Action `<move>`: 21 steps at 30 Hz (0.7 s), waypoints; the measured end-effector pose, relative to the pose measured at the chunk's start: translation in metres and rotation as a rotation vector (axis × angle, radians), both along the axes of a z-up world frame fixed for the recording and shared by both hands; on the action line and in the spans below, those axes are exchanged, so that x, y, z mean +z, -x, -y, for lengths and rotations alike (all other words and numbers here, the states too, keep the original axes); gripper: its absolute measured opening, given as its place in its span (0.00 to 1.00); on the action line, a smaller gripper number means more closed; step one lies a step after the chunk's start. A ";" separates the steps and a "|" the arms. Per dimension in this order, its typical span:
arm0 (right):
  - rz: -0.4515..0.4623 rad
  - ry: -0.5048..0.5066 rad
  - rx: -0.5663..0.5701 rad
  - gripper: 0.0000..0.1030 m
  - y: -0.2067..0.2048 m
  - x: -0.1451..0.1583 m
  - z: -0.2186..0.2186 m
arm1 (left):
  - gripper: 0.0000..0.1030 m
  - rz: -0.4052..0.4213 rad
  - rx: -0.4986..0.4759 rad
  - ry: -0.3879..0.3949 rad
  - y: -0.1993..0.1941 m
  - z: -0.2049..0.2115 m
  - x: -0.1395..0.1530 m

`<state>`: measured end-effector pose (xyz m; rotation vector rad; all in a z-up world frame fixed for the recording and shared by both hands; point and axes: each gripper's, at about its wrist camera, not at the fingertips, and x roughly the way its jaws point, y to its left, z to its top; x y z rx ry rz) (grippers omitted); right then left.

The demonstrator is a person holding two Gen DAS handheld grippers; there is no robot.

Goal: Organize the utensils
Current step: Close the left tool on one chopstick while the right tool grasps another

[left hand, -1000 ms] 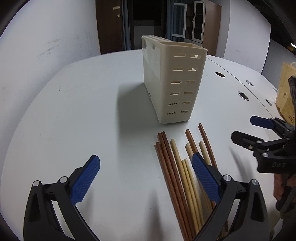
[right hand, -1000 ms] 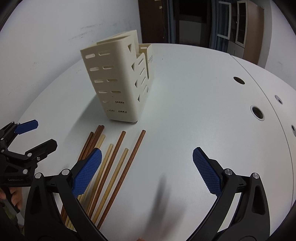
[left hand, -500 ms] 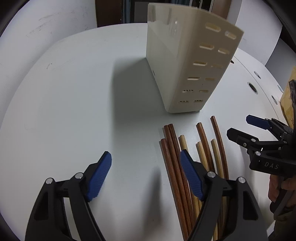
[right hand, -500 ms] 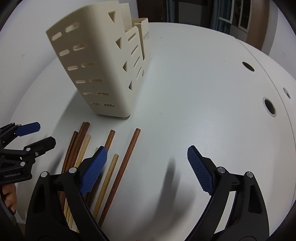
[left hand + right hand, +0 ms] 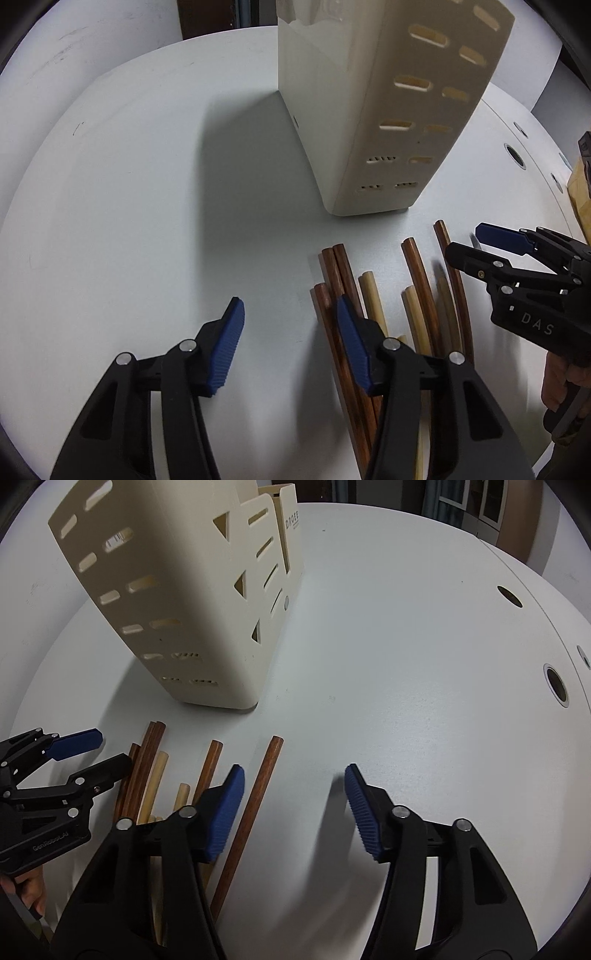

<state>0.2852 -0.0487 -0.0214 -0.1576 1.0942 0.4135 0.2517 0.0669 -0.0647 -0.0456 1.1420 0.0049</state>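
White round table [image 5: 110,184] carries a tall cream slotted plastic utensil holder [image 5: 388,122] at the far side; loose dark-brown and pale wooden chopsticks [image 5: 417,295] lie just near of it, none sorted yet, so all remains. Left gripper [image 5: 291,343] and right gripper [image 5: 291,808] have just been closing, jaws part-way, grasping nothing. Only the right view shows the holder's stepped compartments and one outlying brown stick [image 5: 255,805].
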 end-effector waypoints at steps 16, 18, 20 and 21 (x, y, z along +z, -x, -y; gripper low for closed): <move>0.008 -0.027 0.002 0.06 0.024 0.003 -0.003 | 0.07 0.006 0.013 -0.028 0.004 -0.013 0.002; 0.028 -0.045 0.004 0.06 0.024 0.008 -0.002 | 0.06 0.012 0.014 -0.014 0.006 -0.014 0.007; 0.059 -0.067 0.009 0.06 0.030 0.018 -0.001 | 0.06 0.054 0.012 -0.025 0.011 -0.014 0.018; 0.074 -0.080 0.012 0.06 0.031 0.023 -0.004 | 0.06 0.070 0.009 -0.025 0.014 -0.013 0.023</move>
